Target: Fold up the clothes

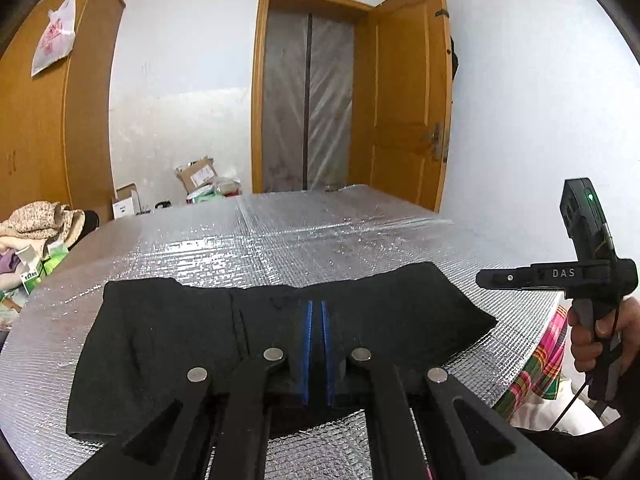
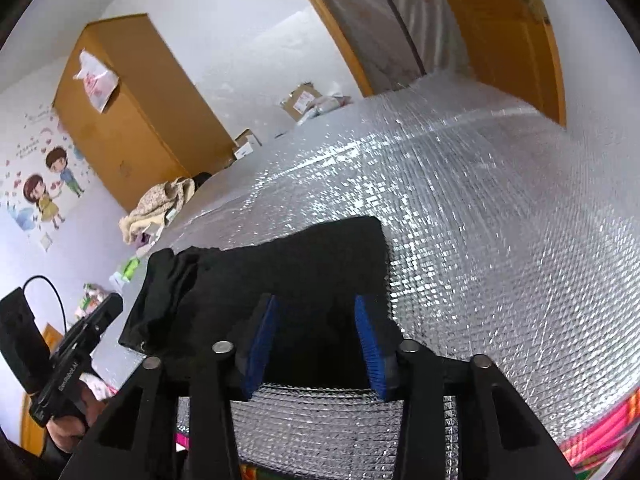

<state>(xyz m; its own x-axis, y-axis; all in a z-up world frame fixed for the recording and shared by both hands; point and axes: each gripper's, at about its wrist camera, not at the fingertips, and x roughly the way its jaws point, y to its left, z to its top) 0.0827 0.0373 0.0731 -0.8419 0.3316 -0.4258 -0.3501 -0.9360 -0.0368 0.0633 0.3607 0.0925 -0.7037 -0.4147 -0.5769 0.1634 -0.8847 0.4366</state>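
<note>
A black garment (image 1: pixel 160 340) lies folded flat on the silver foil mat (image 1: pixel 280 240), near its front edge. My left gripper (image 1: pixel 316 308) hovers over the middle of the cloth. Its blue pads stand almost together with only a thin dark slit between them, and no fold shows clamped in it. In the right wrist view the same garment (image 2: pixel 320 252) lies under my right gripper (image 2: pixel 316 308), whose blue pads stand wide apart over its near edge, gripping nothing. The right gripper (image 1: pixel 484 278) also shows at the mat's right side, held by a hand (image 1: pixel 592 340). The left gripper (image 2: pixel 114 304) shows at lower left.
The foil mat (image 2: pixel 480 200) stretches bare beyond the garment toward an open wooden door (image 1: pixel 408 100). A bright plaid cloth (image 1: pixel 548 360) hangs below the mat's right edge. A heap of clothes (image 1: pixel 36 224) and cardboard boxes (image 1: pixel 198 174) sit off to the left by a wardrobe (image 1: pixel 40 120).
</note>
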